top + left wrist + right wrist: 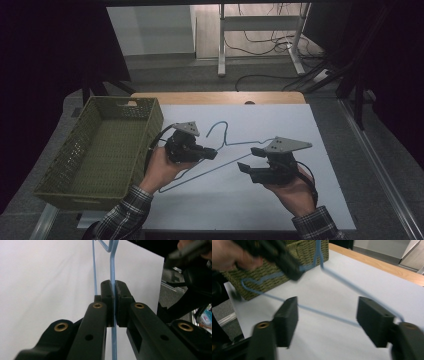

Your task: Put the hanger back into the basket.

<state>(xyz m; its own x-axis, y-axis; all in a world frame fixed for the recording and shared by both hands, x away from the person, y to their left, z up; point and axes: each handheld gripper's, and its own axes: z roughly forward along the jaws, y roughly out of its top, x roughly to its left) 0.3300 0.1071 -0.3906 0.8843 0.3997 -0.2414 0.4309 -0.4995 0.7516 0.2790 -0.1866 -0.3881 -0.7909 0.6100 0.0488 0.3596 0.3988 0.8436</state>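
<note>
Hanger [223,145], blue wire type, sits above the white sheet [310,200] near the middle of the table in the high view, with its hook toward the far side. The left gripper [212,154] is clamped on the hanger's wire just below the hook. The right gripper [248,160] is to the right of it, jaws spread, with the hanger's right end near them. A green woven basket [65,165] stands at the left edge of the sheet.

Left gripper view: the left gripper [114,305] has both pads pressed tight on a single run of the hanger [112,270] wire, which passes straight between them and continues far over the sheet [45,277].

Right gripper view: the right gripper [327,317] stands wide. The hanger [329,315] lower bar crosses the gap between the pads without touching either. The basket [269,282] lies far left.
</note>
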